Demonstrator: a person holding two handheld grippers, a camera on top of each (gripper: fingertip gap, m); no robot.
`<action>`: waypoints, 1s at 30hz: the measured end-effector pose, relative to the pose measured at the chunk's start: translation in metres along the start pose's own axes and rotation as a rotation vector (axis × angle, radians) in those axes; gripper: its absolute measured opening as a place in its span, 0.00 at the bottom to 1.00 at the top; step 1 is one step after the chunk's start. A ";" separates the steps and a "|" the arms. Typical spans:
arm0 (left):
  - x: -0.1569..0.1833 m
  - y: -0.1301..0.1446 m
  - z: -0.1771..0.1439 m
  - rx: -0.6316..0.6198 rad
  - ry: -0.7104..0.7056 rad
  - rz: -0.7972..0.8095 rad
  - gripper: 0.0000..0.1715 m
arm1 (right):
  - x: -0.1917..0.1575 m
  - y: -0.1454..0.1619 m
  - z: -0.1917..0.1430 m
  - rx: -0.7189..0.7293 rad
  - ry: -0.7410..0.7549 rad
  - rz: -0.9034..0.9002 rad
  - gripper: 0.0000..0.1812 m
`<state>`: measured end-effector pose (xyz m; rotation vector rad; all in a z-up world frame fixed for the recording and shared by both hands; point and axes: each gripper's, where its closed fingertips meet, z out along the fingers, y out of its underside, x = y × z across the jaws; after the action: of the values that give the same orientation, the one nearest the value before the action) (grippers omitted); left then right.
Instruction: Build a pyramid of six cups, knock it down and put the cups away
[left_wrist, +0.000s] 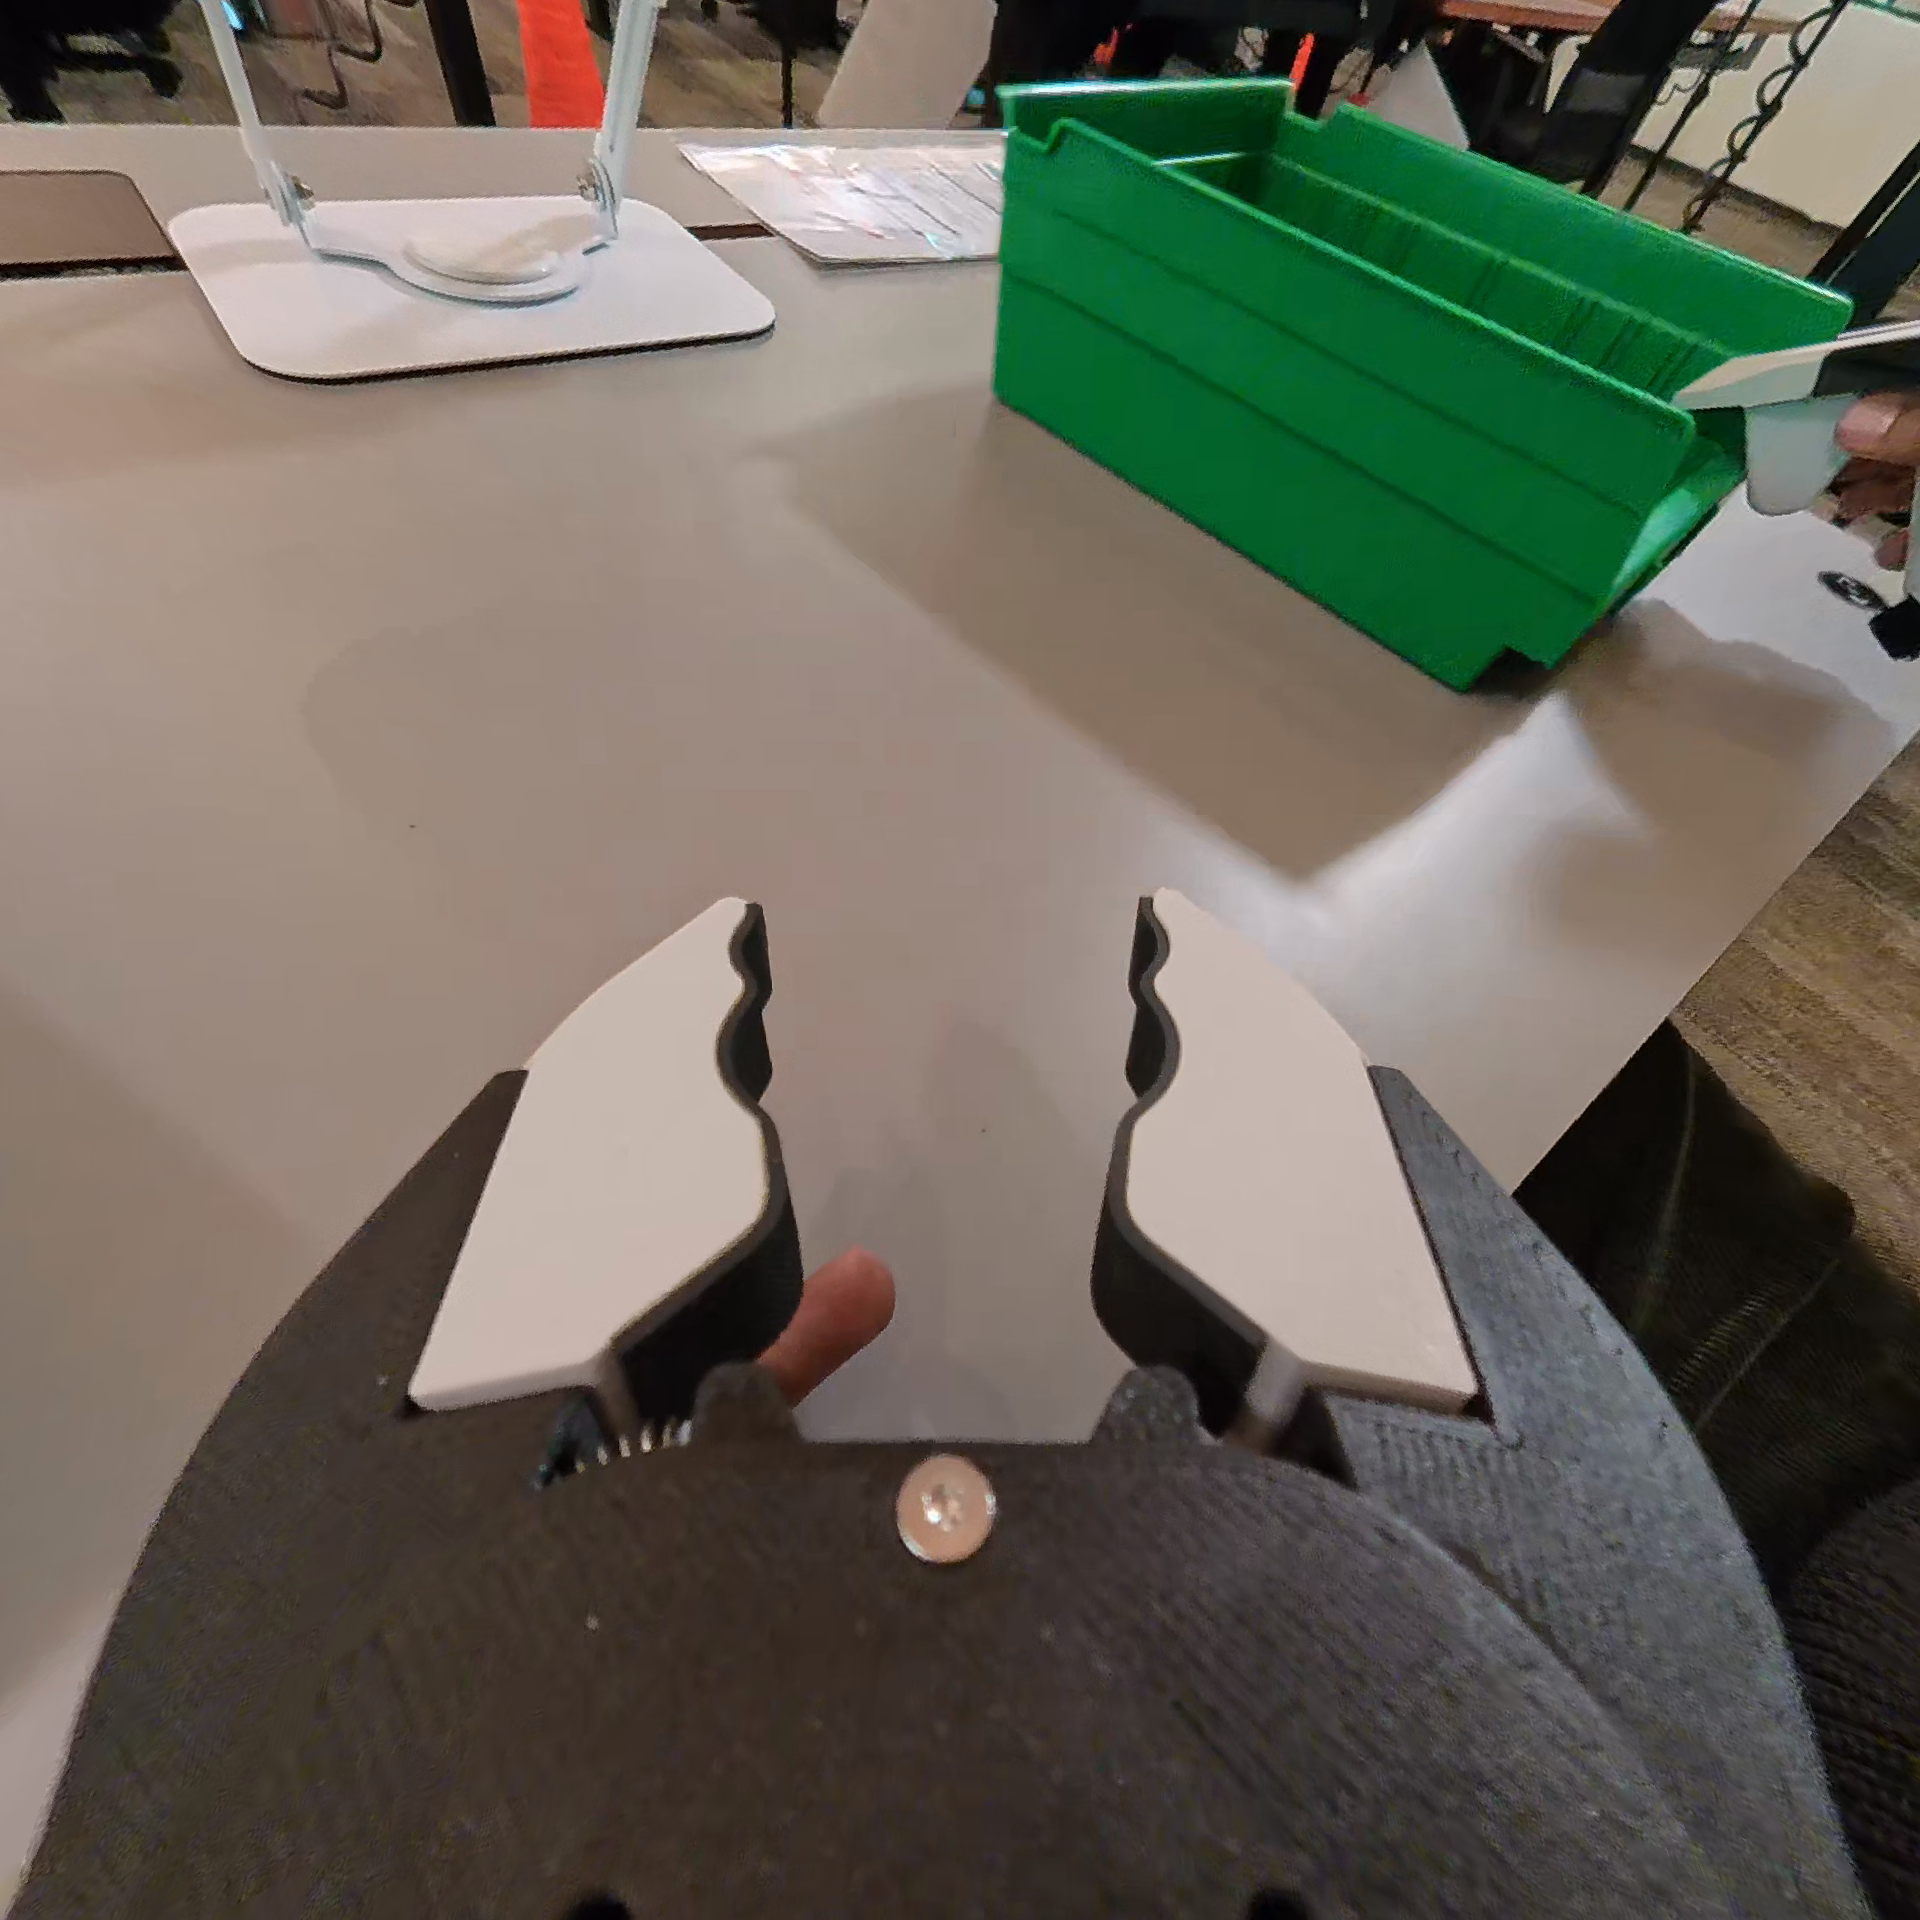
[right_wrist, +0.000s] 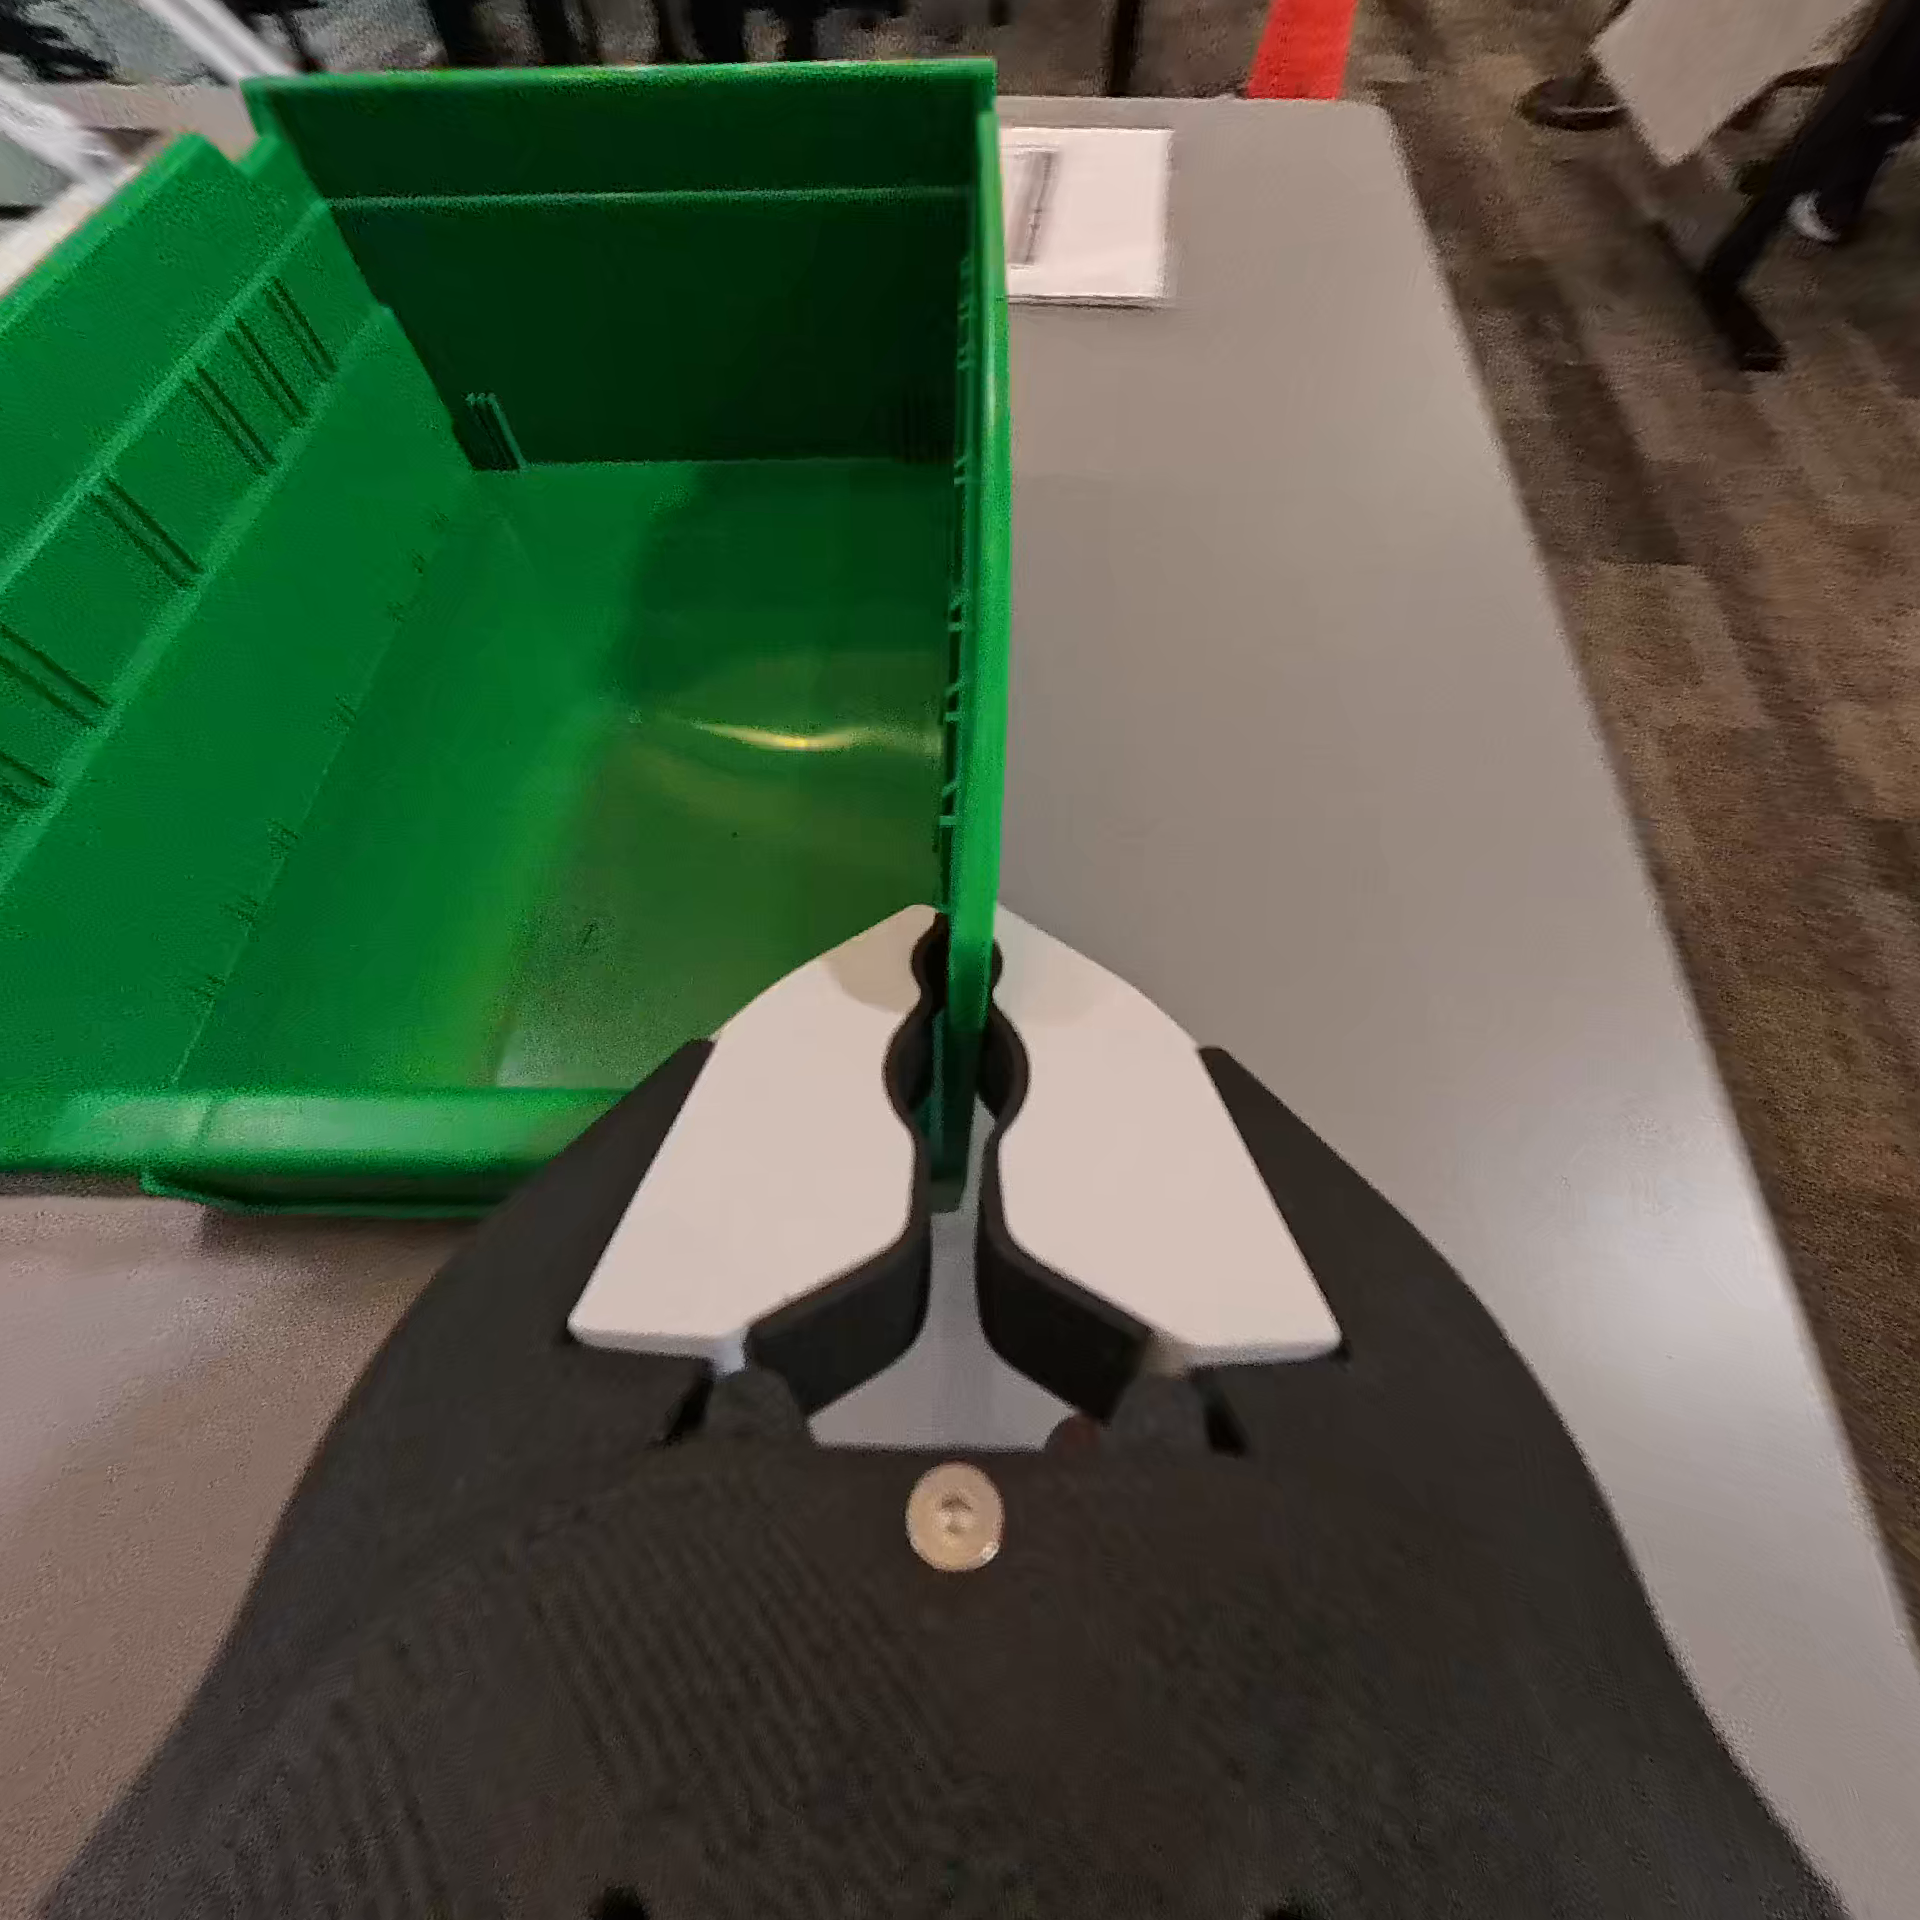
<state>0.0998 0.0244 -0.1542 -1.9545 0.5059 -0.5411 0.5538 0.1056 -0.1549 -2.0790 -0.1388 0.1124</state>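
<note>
A green plastic bin (right_wrist: 520, 727) stands on the grey table, and no contents show inside it. My right gripper (right_wrist: 964, 935) is shut on the bin's right side wall (right_wrist: 982, 623), near its front corner. In the left wrist view the same bin (left_wrist: 1299, 395) sits at the far right, with the right gripper (left_wrist: 1787, 384) and a hand at its near end. My left gripper (left_wrist: 951, 925) is open and empty, held over bare table (left_wrist: 623, 623) well short of the bin.
A white stand with a flat base (left_wrist: 468, 281) is at the table's far left. Clear plastic sleeves with papers (left_wrist: 862, 197) lie behind the bin. A white card (right_wrist: 1091, 213) lies right of the bin. The table edge (left_wrist: 1662, 987) and carpet are to the right.
</note>
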 end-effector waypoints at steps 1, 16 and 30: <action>0.001 0.001 0.000 -0.004 0.006 -0.006 0.40 | 0.012 0.002 -0.004 0.004 0.030 0.002 0.01; 0.006 0.007 0.004 -0.040 0.035 -0.009 0.40 | 0.073 0.015 -0.028 0.031 0.068 0.043 0.01; 0.007 0.007 0.005 -0.044 0.038 -0.006 0.40 | 0.080 0.012 -0.029 0.077 0.083 0.051 0.04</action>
<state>0.1070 0.0210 -0.1619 -1.9915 0.5399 -0.5764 0.6371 0.0870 -0.1529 -2.0077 -0.0302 0.0611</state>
